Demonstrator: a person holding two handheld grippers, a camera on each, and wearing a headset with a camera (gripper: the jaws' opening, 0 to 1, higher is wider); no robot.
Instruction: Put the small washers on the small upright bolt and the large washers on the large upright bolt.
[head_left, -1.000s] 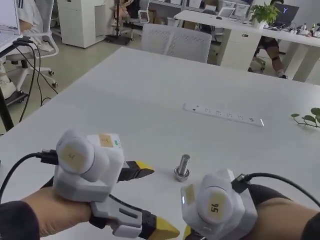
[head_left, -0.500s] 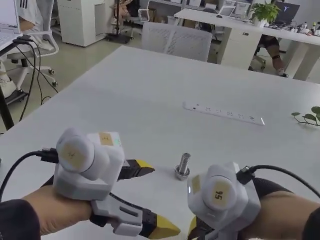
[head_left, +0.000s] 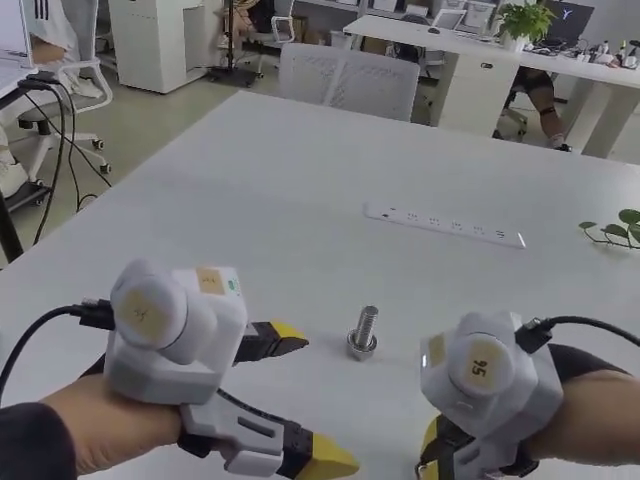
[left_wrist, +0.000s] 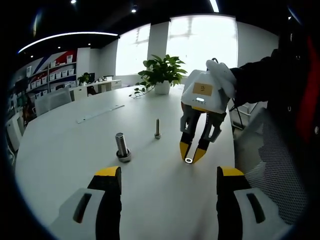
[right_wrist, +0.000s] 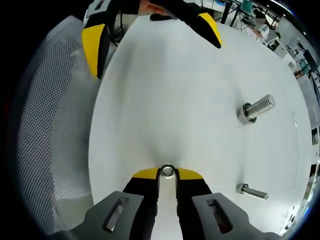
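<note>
Plain white worktop (head_left: 300, 200). The left gripper (head_left: 312, 398) and right gripper (left_wrist: 195, 152) have pale grey bodies, each with a beige sticker, and black fingers (left_wrist: 107, 200) tipped bright yellow. Black cables (head_left: 92, 315) run from both. A shiny silver washer (right_wrist: 168, 171) sits between the right gripper's yellow tips. The large bolt (head_left: 364, 333) and small bolt (left_wrist: 157, 129) are silver with finely ridged threads. A white power strip (head_left: 445, 226) lies towards the far edge, and green leaves (head_left: 612, 234) show at the right edge. A pale grey chair (right_wrist: 55, 130) has a dotted mesh weave.
</note>
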